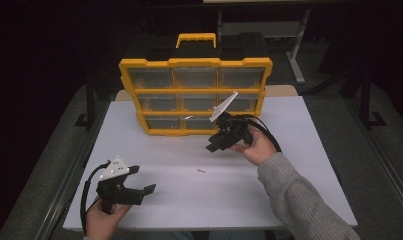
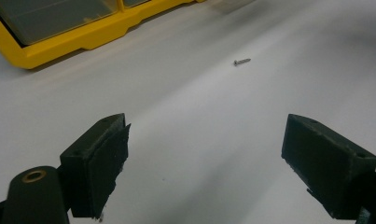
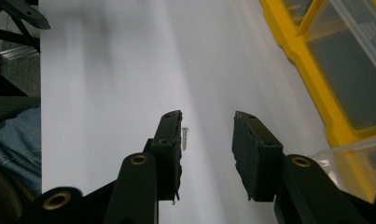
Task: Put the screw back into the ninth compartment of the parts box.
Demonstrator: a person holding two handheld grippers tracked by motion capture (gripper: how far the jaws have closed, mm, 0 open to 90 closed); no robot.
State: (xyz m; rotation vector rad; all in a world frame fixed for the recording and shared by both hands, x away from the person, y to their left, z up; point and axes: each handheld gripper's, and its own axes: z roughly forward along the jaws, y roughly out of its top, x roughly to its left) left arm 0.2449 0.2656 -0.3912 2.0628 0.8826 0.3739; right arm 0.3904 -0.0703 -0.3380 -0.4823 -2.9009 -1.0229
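Observation:
A small silver screw (image 1: 201, 170) lies alone on the white table (image 1: 289, 190), between my two grippers. My left gripper (image 1: 143, 179) hovers low at the front left, held in a hand, jaws wide open with nothing in them; in the left gripper view (image 2: 206, 154) the screw (image 2: 242, 61) lies well ahead of it. My right gripper (image 1: 215, 144) is tilted down in front of the yellow organizer case (image 1: 194, 95). In the right gripper view (image 3: 206, 140) its jaws stand open and empty, and the screw (image 3: 185, 137) lies on the table just past the left fingertip.
The organizer has clear-lidded compartments and a yellow handle, and stands at the table's far middle. Its yellow frame (image 3: 311, 79) and a clear plastic edge (image 3: 344, 154) run along the right gripper's right side. The table's front edge and the person's lap (image 3: 13, 144) are close by.

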